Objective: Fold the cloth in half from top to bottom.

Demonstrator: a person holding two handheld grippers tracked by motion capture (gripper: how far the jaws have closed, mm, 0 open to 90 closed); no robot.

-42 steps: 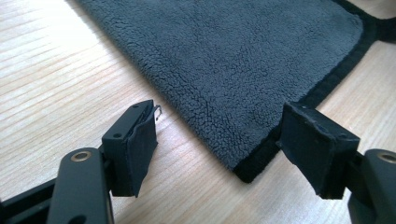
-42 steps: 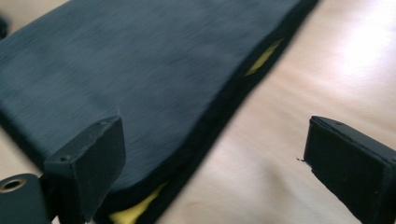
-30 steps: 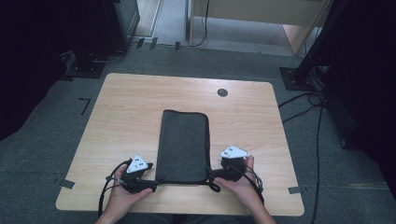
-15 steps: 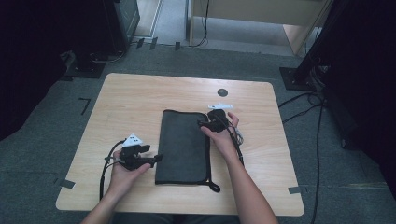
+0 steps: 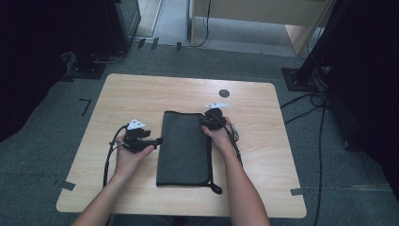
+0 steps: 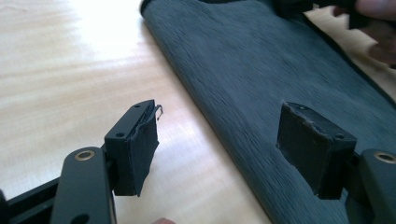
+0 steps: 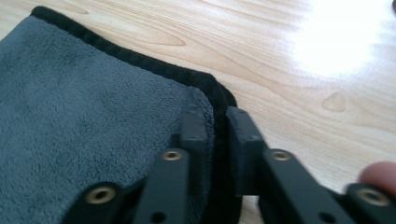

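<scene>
Worktop (image 5: 141,99): pale wood, standing on grey carpet.
Towel (image 5: 184,148): dark grey, folded long, lying flat at the worktop's middle.
Right gripper (image 5: 210,121): at the towel's far right corner, jaws clamped on the black hem.
Left gripper (image 5: 157,140): at the towel's left edge, jaws spread wide, holding nothing.

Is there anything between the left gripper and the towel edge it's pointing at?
Nothing visible. The left gripper is open right at the folded dark towel, with bare wooden table beside it. The right gripper pinches the far corner.
</scene>
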